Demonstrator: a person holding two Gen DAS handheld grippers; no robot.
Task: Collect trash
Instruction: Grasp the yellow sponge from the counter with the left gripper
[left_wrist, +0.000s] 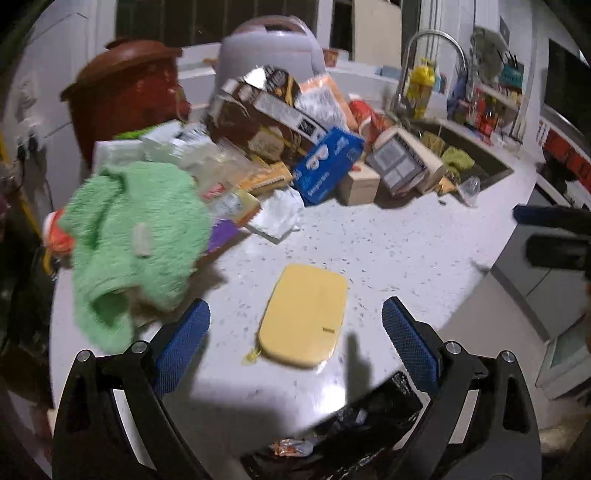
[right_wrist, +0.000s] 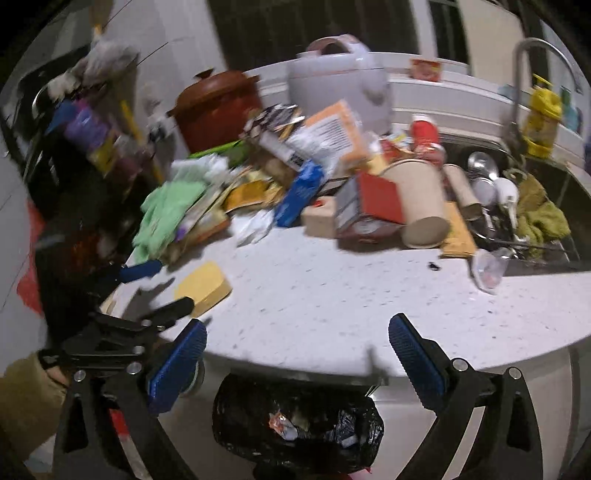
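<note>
A heap of trash lies at the back of the white counter (left_wrist: 388, 258): a blue carton (left_wrist: 327, 162), brown boxes (left_wrist: 258, 122), a tan paper cup (right_wrist: 424, 203), a red-and-grey box (right_wrist: 365, 210) and crumpled white wrappers (left_wrist: 277, 214). A bin lined with a black bag (right_wrist: 295, 424) stands below the counter's front edge, with wrappers inside. My left gripper (left_wrist: 295, 339) hangs open over the counter above a yellow sponge (left_wrist: 306, 314), nothing between its blue pads. My right gripper (right_wrist: 297, 362) is open and empty above the bin. The left gripper (right_wrist: 147, 288) also shows in the right wrist view.
A green fuzzy cloth (left_wrist: 136, 236) lies at the left of the heap. A brown lidded pot (left_wrist: 129, 92) and a white cooker (left_wrist: 269, 44) stand behind it. At the right is a sink (right_wrist: 517, 192) with dishes, a tap and a yellow bottle (right_wrist: 541, 118). A small clear cup (right_wrist: 487, 269) lies near the sink.
</note>
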